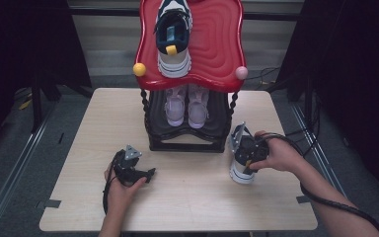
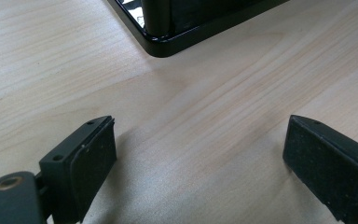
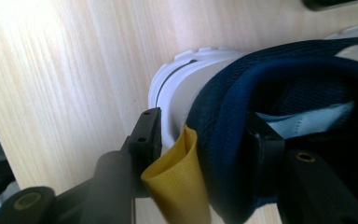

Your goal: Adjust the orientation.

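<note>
High view showed us the table (image 1: 94,207) and on it the shoe rack (image 1: 187,143): one navy-and-white shoe (image 1: 173,39) on its red top shelf (image 1: 222,44), a pale pair (image 1: 186,106) below. Its mate, the second shoe (image 1: 241,170), stood beside the rack, our right gripper (image 3: 200,135) pinching its heel collar by the yellow tab (image 3: 179,186). We judged lifting came next, probably onto the top shelf. Our left gripper (image 2: 200,154) rested spread, holding nothing.
</note>
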`<state>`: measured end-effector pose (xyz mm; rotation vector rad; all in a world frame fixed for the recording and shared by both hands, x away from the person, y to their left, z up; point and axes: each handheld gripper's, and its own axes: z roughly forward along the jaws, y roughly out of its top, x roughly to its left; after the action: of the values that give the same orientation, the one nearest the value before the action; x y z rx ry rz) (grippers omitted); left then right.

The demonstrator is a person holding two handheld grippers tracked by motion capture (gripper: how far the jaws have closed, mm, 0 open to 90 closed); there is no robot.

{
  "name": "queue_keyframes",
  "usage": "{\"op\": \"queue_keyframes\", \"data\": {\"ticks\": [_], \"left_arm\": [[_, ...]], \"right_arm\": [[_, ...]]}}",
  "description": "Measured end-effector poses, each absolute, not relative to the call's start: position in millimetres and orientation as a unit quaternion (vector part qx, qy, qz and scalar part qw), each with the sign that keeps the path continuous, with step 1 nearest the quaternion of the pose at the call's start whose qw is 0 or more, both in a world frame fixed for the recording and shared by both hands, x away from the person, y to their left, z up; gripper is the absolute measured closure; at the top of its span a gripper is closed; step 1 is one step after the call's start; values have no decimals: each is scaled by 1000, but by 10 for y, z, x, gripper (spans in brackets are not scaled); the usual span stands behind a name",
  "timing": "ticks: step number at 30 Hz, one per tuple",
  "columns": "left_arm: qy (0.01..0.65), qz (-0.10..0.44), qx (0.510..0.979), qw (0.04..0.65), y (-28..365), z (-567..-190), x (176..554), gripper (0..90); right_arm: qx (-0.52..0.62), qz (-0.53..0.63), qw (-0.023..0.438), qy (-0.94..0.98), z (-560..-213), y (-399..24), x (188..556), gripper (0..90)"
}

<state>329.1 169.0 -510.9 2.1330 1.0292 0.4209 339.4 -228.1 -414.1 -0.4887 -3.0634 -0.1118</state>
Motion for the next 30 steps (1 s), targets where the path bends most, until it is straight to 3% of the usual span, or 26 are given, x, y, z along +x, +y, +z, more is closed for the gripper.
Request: {"op": "queue_keyframes", "data": {"ticks": [30], "left_arm": [[391,165,835,350,1708,-5094,3272,105]], "right_arm": [[-108,15,65,-992,-4273,-2152,3471,656]]}}
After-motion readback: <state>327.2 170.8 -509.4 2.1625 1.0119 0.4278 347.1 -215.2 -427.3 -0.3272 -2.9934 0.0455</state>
